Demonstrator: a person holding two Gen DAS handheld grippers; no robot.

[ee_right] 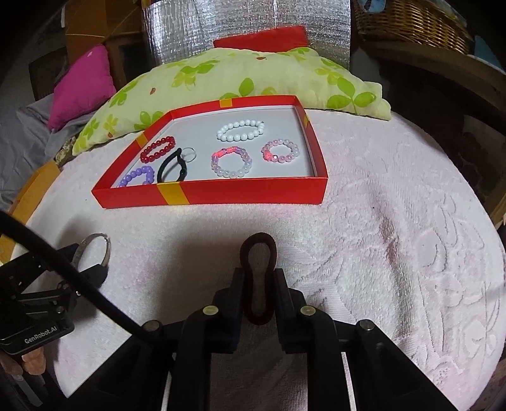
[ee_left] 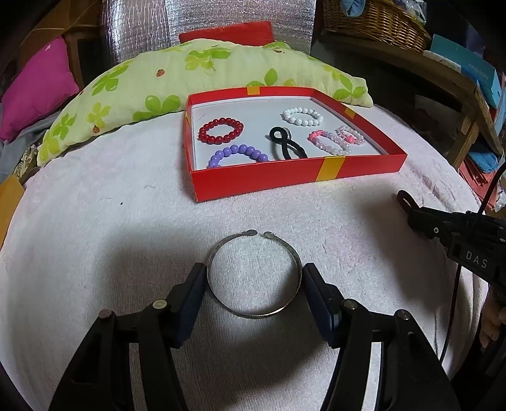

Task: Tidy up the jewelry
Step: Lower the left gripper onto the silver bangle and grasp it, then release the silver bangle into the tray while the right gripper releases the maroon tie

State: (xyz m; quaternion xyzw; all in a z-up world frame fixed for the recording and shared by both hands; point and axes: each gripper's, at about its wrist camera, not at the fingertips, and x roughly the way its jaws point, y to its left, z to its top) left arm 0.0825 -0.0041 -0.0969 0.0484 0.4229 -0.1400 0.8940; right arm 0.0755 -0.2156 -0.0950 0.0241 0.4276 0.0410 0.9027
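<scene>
My left gripper (ee_left: 254, 276) has its pads against both sides of a silver cuff bangle (ee_left: 253, 313), which sits on or just above the white towel (ee_left: 110, 221). My right gripper (ee_right: 258, 278) is shut on a dark red hair tie (ee_right: 257, 253), squeezed into a loop; it shows at the right of the left wrist view (ee_left: 404, 199). The bangle also shows in the right wrist view (ee_right: 107, 249). The red box (ee_left: 284, 180) holds red (ee_left: 221, 129), purple (ee_left: 237, 153), white (ee_left: 302, 115) and two pink bead bracelets (ee_left: 329, 144), plus a black hair tie (ee_left: 286, 145).
A green leaf-print pillow (ee_left: 189, 72) lies behind the box, with a magenta cushion (ee_left: 34, 85) at the far left. A wicker basket (ee_left: 376, 22) and a wooden shelf (ee_left: 468, 95) stand at the right. The towel-covered table (ee_right: 411, 237) ends in a round edge.
</scene>
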